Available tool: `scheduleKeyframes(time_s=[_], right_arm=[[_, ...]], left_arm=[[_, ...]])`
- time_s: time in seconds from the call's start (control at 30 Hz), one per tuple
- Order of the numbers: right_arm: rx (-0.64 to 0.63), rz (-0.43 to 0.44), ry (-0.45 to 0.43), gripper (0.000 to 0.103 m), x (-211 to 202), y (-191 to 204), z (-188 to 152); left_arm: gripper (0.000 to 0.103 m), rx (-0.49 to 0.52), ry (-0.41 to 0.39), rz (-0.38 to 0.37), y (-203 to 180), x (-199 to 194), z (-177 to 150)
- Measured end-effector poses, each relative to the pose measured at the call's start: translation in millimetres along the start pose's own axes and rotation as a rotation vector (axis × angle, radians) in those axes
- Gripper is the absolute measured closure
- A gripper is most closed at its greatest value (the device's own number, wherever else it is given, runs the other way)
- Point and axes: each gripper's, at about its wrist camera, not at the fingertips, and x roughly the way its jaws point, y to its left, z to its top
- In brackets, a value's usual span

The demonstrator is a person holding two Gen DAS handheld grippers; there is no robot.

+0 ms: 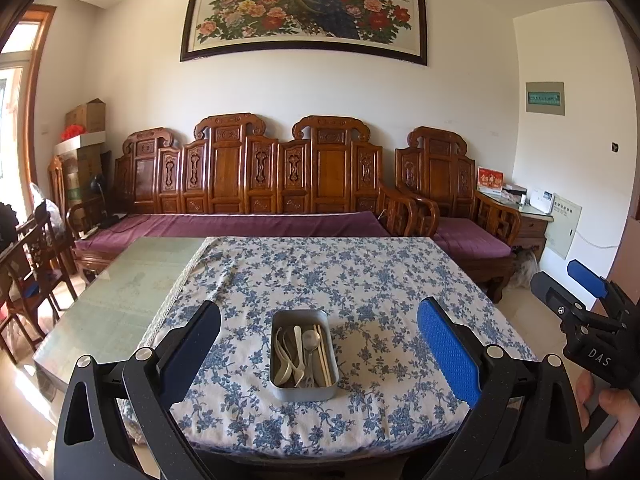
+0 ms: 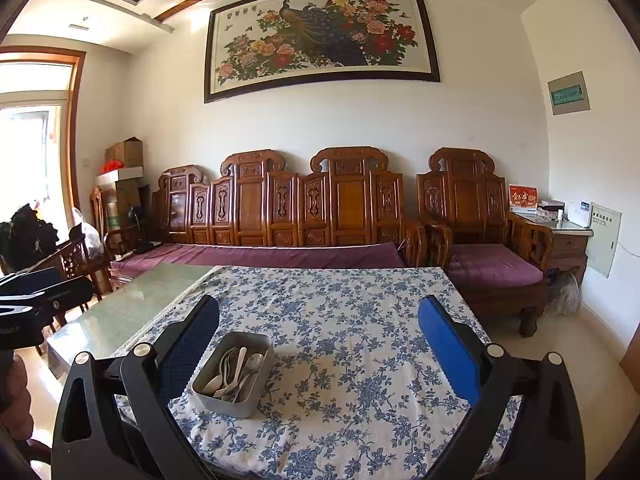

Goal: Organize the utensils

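With the left gripper (image 1: 319,344) and right gripper (image 2: 319,344) both held wide open and empty, the tangled utensils (image 1: 302,354) in the metal tin (image 1: 304,394), centred on the bench (image 1: 380,280) at 12 o'clock, could be snagged together.

You are in the living room of a home. Straight ahead beyond your fingers, a carved wooden sofa (image 1: 256,176) with purple cushions (image 1: 224,226) lines the white wall, a framed peacock-and-peony picture (image 1: 304,8) hanging above it. Under your fingers lies a table (image 2: 120,312) half covered by a blue floral cloth (image 2: 360,340). Cardboard boxes (image 1: 86,116) are stacked far left.
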Motion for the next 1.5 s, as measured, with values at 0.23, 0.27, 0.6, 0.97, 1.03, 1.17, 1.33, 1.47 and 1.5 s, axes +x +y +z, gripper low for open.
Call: scheduleKeyframes(time_s=[0.23,0.27,0.6,0.97,1.03,1.17,1.33,1.47,1.5], right_arm=[[0.003,0.002,0.006,0.003,2.2,1.1,-1.0],[0.003,0.003,0.005,0.003,2.0,0.8,-1.1],[0.004,0.008,0.008,0.003,5.5,3.3,-1.2],[0.003,0.008,0.008,0.003,6.5,4.7,-1.1],[0.004,0.008,0.008,0.003,6.3,4.4,-1.1],[0.004,0.009,0.006,0.003,5.5,4.6,-1.5],[0.005,0.009,0.007,0.003,5.6,4.3,-1.6],[0.004,0.009,0.007,0.003,5.4,4.2,-1.7],[0.004,0.009,0.007,0.003,5.5,4.4,-1.7]], left_arm=[[0.008,0.004,0.003,0.001,0.5,0.7,-0.4],[0.008,0.006,0.003,0.002,0.3,1.0,-0.2],[0.008,0.013,0.005,0.004,-1.7,0.5,-0.9],[0.008,0.015,0.005,0.002,-3.6,1.0,-1.3],[0.008,0.014,0.004,0.003,-3.6,1.0,-1.3],[0.008,0.015,0.001,0.002,-3.2,0.3,-1.2],[0.008,0.015,-0.002,0.001,-2.4,-0.9,-1.6],[0.008,0.015,-0.006,-0.002,-2.0,-1.0,-0.8],[0.008,0.015,-0.007,-0.002,-2.1,-1.6,-0.6]])
